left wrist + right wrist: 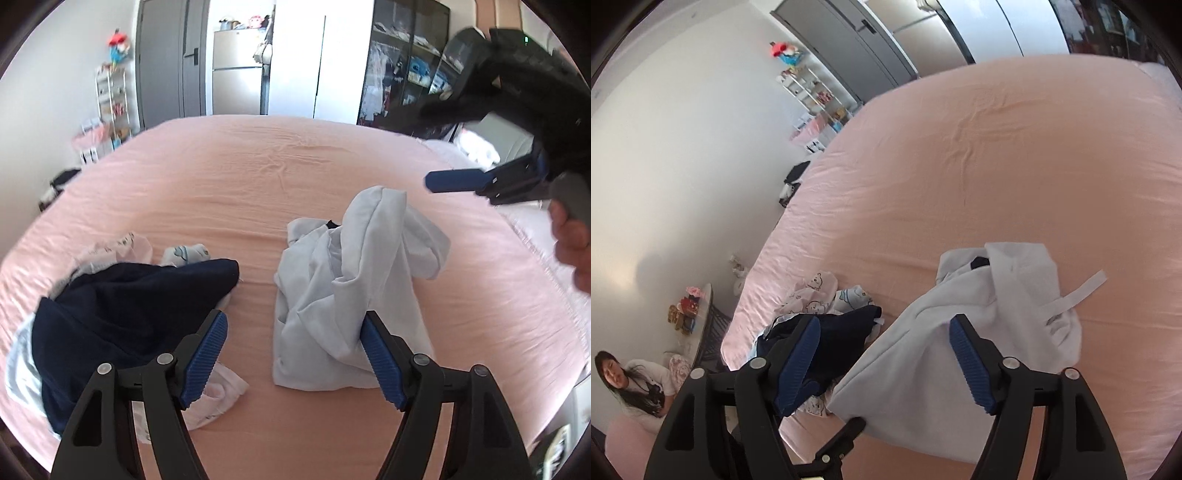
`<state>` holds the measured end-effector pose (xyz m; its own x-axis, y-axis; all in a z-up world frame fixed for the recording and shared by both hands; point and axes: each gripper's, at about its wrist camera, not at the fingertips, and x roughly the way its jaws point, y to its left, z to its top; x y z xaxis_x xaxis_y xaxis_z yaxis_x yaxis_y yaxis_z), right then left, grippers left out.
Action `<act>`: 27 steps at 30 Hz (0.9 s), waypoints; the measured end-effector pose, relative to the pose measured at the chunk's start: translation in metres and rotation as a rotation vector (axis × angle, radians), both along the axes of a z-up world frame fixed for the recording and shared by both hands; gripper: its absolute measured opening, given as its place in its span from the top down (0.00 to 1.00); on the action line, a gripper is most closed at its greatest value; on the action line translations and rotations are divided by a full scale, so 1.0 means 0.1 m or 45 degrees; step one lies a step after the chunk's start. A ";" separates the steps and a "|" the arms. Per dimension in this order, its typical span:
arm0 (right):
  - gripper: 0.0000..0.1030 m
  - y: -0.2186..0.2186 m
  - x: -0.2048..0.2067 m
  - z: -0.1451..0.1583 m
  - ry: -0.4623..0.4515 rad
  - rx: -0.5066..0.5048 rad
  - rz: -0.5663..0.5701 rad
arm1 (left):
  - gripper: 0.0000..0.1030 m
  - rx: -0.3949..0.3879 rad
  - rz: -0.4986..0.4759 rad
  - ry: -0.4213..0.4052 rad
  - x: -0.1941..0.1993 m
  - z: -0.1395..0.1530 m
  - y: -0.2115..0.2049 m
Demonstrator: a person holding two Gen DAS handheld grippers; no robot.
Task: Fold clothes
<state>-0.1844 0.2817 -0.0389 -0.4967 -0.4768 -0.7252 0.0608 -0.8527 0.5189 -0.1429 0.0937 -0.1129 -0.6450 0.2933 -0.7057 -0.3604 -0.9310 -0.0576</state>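
Now both tongs hang spread and empty: the left gripper (293,354) over the crumpled pale-blue garment (343,295), lying apart from the navy heap (122,321) at its left, seemingly singled out; right gripper (884,360) poised above the garment's near edge.

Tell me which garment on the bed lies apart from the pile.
The pale blue garment, crumpled by itself mid-bed. The navy garment and the printed white pieces are heaped together to its left.
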 end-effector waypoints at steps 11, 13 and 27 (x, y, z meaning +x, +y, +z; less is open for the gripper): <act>0.22 0.43 0.11 -0.37 -0.179 0.019 -0.104 | 0.29 -0.063 -0.051 0.158 0.09 0.46 -0.17; 0.22 0.51 0.20 -0.44 -0.202 0.036 -0.145 | 0.29 -0.085 -0.103 0.212 0.16 0.53 -0.11; 0.66 0.45 0.11 -1.11 -0.380 0.136 -0.211 | 0.36 -0.207 -0.324 0.141 -0.02 0.15 0.44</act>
<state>-0.1738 0.3267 -0.1504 -0.3195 -0.3213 -0.8914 -0.2237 -0.8886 0.4005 -0.1448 0.1380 -0.0980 -0.6408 0.3439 -0.6864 -0.5786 -0.8040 0.1373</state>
